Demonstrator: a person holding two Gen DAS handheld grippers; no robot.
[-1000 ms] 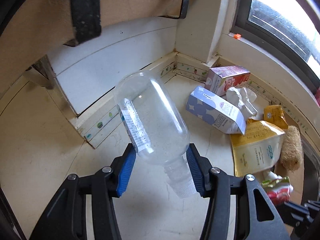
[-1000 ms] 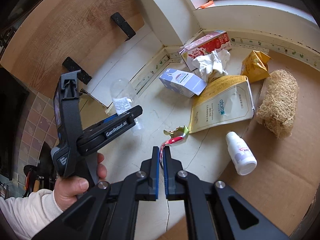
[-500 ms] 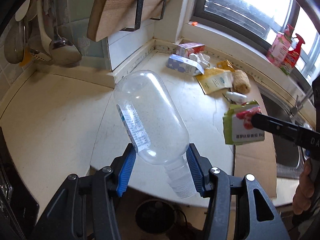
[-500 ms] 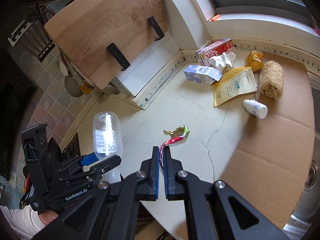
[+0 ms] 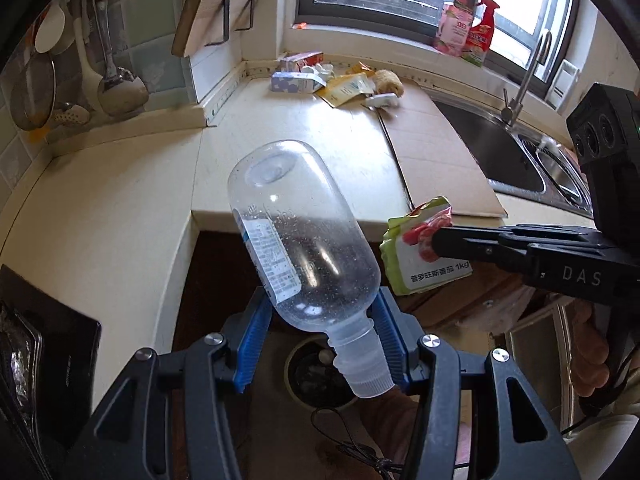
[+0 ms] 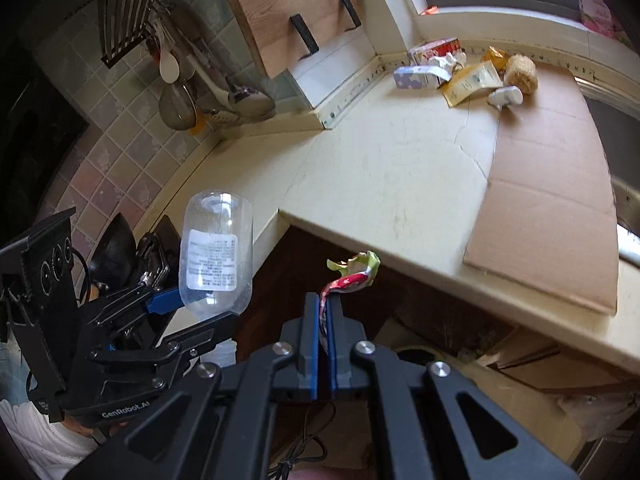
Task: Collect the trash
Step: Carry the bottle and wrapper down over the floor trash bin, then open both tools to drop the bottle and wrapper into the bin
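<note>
My left gripper (image 5: 318,334) is shut on a clear plastic bottle (image 5: 302,242) near its neck, cap end toward me. The bottle also shows in the right wrist view (image 6: 216,250), held by the left gripper (image 6: 192,312). My right gripper (image 6: 323,312) is shut on a green and red wrapper (image 6: 352,274); the wrapper also shows in the left wrist view (image 5: 424,254), pinched at the right gripper's tip (image 5: 438,240). Both are held off the counter's front edge, above the floor. More trash lies in the far counter corner: cartons (image 5: 296,80), a yellow pouch (image 5: 346,88), a small white bottle (image 5: 382,100).
A round bin opening (image 5: 320,376) lies on the floor below the bottle. The cream counter (image 6: 400,160) carries a cardboard sheet (image 6: 548,184). A steel sink (image 5: 516,156) with a tap is at the right. Ladles (image 5: 116,80) hang on the tiled wall.
Both grippers have pulled back from the corner trash pile and off the counter's front edge, each still holding its item. The floor and bin opening have come into view.
</note>
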